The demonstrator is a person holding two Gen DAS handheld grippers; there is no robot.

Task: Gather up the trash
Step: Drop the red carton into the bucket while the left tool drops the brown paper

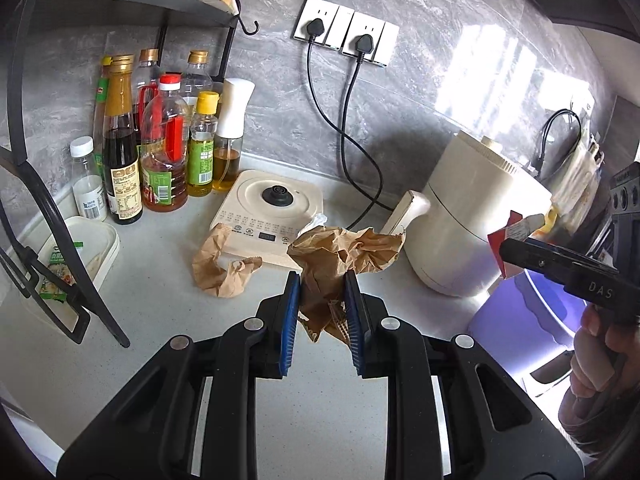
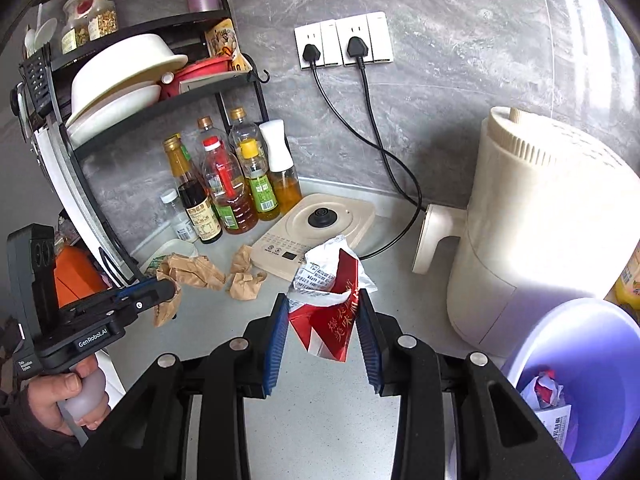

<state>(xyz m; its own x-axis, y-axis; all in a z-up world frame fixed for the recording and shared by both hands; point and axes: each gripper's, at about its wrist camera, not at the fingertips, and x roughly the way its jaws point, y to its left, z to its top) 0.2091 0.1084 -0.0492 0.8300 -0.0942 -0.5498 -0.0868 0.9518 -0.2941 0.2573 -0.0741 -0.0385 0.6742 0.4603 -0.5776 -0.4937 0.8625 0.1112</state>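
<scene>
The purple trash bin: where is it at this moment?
The purple trash bin sits at the lower right of the right wrist view, beside the cream appliance, already holding some wrappers. In the left wrist view it shows at the right edge.

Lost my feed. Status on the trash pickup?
Left claw shut on brown paper. Right claw shut on red wrapper. Purple bin at right. One brown wad on counter.

A grey marbled wall (image 1: 420, 92) with two plugged sockets (image 1: 346, 34) backs a pale bench (image 1: 160, 320). A black rack (image 2: 132, 92) fills the left corner; daylight glares on the right.
</scene>
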